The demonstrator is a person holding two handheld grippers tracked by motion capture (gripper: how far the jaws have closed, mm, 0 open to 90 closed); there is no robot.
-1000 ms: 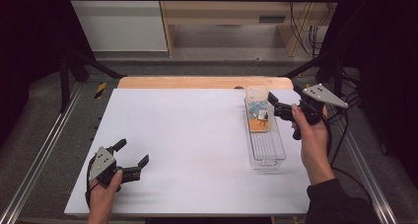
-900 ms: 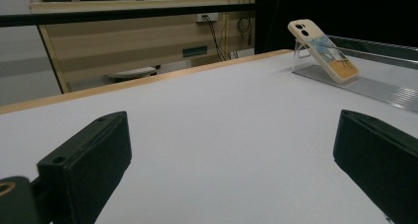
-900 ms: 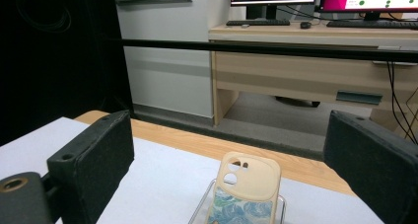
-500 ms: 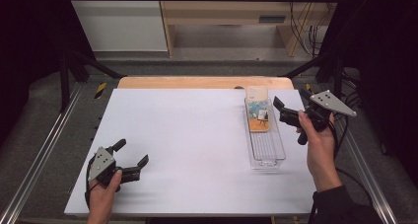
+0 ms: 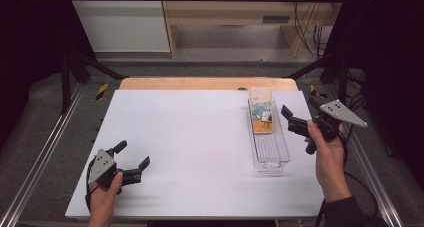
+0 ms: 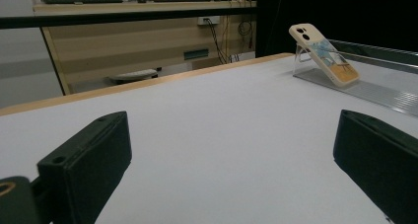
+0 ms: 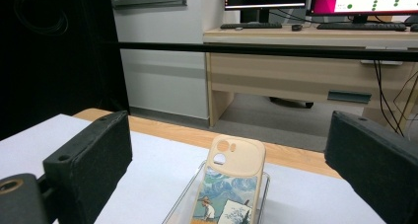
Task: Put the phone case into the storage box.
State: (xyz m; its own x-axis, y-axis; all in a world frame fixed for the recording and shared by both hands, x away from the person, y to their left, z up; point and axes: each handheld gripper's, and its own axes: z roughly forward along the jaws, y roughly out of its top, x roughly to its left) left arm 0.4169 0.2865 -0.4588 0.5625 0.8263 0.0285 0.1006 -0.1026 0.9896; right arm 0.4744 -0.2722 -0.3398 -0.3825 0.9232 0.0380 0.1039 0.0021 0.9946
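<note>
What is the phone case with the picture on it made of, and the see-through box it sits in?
The phone case looks like soft, matte plastic or rubber: its cream edges are rounded and do not shine, and a painting is printed on its back. The see-through box looks like hard clear plastic: the white table shows through it, and its edges catch the light. It could be glass, but the thin walls suggest plastic.

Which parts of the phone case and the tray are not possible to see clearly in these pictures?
- Phone case: lower end cut off by the bottom edge, right gripper view.
- Its printed picture: too small to read, high view.
- Clear tray: near end cut off by the right edge, left gripper view.
</note>
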